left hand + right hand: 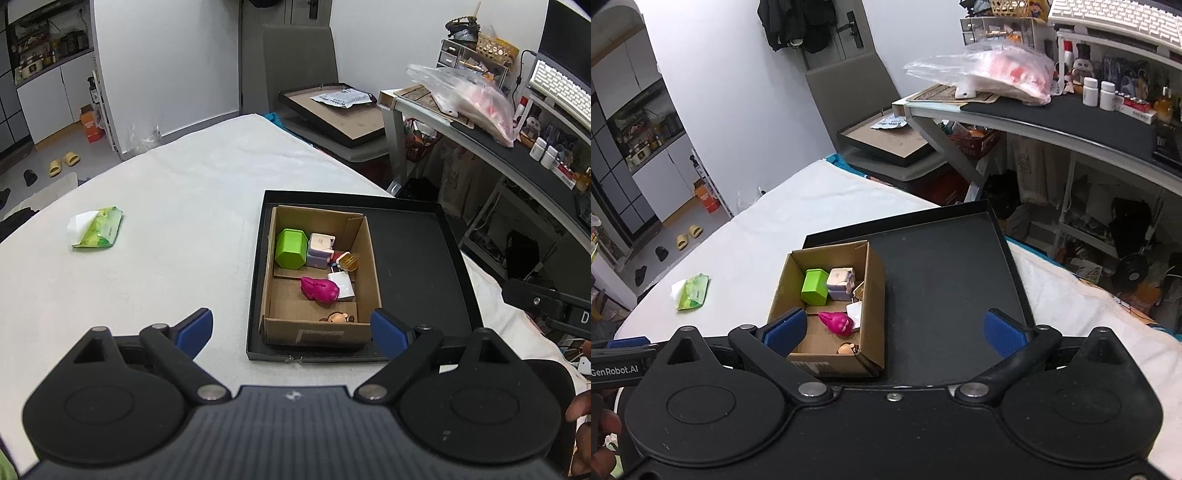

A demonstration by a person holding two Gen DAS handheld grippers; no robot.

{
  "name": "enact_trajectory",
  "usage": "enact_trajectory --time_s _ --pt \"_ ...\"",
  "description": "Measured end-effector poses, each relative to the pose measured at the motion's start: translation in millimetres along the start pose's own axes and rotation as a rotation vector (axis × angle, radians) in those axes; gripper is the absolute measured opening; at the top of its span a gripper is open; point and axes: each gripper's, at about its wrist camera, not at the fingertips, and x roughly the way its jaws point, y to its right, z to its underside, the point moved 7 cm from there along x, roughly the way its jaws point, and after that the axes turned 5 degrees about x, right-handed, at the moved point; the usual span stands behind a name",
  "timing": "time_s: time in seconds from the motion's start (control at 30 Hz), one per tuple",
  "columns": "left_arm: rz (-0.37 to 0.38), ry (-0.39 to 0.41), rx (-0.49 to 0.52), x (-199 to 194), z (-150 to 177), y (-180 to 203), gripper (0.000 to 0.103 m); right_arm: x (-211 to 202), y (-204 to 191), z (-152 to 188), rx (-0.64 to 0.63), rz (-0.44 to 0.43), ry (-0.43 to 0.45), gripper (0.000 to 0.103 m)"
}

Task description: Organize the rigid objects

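A brown cardboard box [371, 269] [875, 295] stands in the left part of a shallow black tray [417, 258] [945, 280]. Inside lie a green hexagonal block [290, 248] [814, 286], a pale cube [320, 248] [840, 278], a magenta toy [320, 290] [837, 322], a white charger [342, 283], a small amber bottle [349, 261] and a small brown figure [337, 317] [848, 348]. My left gripper [291, 330] hovers open just before the box's near wall, holding nothing. My right gripper [895, 330] is open over the tray's near edge, empty.
A green tissue pack [98, 230] [692, 291] lies on the white table [166, 206] to the left. Beyond the table stand a grey chair [299, 55] with a black frame [332, 110], and a cluttered desk [498, 140] on the right.
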Motion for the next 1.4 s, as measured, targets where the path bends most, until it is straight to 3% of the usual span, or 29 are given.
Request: enact_trajectory --time_s 0.17,0.67,1.4 --pt "-0.009 0.013 0.015 -16.8 4.8 1.7 0.091 -20.6 2.8 3.1 0.003 0.024 -0.008 0.103" --pt "-0.002 0.089 0.019 -73.1 9.4 11.2 0.092 -73.4 1.2 -1.3 -0.034 0.053 0.084 0.103" --pt "-0.012 0.137 -0.004 -104.0 12.4 3.4 0.092 -89.7 -17.1 2.6 -0.123 0.068 0.111 0.103"
